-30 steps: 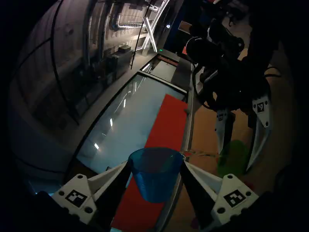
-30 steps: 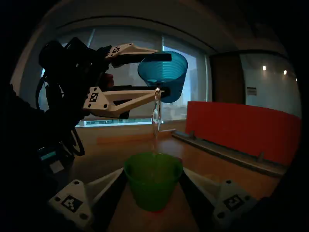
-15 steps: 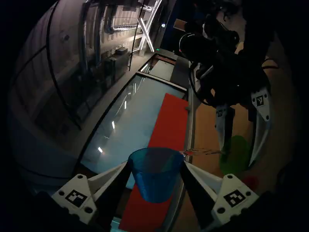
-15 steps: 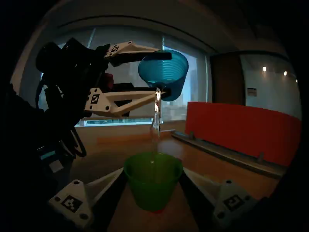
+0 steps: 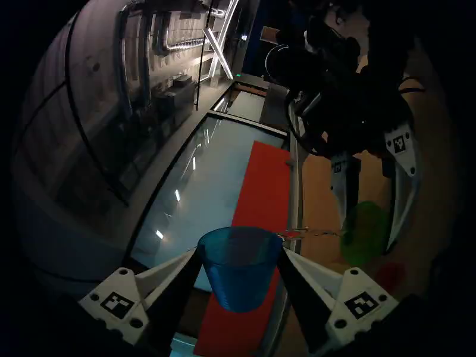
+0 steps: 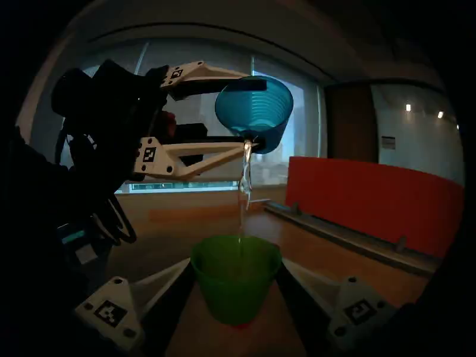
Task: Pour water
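My left gripper [image 5: 239,279] is shut on a blue cup [image 5: 239,271], tipped on its side. In the right gripper view that blue cup [image 6: 254,112] hangs high with its mouth facing me, held by the left gripper [image 6: 247,114]. A thin stream of water [image 6: 243,190] falls from its rim into the green cup [image 6: 236,276]. My right gripper [image 6: 236,285] is shut on the green cup, which stands upright below the blue one. In the left gripper view the green cup [image 5: 364,233] sits between the right gripper's fingers [image 5: 347,190].
A wooden table [image 6: 333,256] lies under the cups. A red partition panel [image 6: 375,190] with a grey rail [image 6: 345,235] runs along the table's right side. Large windows [image 6: 196,119] stand behind. A dark sleeve and cables [image 6: 89,178] are at the left.
The blue cup has tipped slightly further and shifted a little right in the right gripper view. Water keeps streaming into the green cup, which has stayed in place.
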{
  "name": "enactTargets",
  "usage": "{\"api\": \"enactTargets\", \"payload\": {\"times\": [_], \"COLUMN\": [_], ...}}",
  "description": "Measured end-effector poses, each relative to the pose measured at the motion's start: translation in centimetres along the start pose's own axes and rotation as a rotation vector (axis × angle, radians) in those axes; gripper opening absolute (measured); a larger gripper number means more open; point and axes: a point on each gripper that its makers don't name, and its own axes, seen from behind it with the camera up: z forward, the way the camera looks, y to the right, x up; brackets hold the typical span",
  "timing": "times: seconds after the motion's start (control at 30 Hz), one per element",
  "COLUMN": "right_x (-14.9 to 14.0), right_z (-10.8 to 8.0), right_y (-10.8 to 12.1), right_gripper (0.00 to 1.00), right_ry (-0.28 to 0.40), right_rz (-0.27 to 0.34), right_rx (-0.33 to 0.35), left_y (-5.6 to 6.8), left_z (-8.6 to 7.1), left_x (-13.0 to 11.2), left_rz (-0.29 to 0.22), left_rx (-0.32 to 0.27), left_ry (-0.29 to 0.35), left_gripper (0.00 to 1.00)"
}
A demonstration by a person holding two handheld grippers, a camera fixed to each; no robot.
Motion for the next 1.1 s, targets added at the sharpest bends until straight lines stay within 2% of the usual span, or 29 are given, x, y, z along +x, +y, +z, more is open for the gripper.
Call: {"api": "enactTargets", "payload": {"times": [0.67,1.1], "right_x": [0.26,-0.02], "right_z": [-0.29,-0.39], "right_y": [0.12,0.3], "right_gripper": [0.9,0.9], "right_ry": [0.002,0.006], "right_rz": [-0.005,-0.004], "right_rx": [-0.005,-0.007], "left_y": [-0.38,-0.01], "left_z": [0.28,0.24], "left_x": [0.3,0.72], "left_rz": [0.063,0.102], "left_rx": [0.009,0.009], "left_ry": [0.002,0.007], "left_gripper": [0.87,0.87]}}
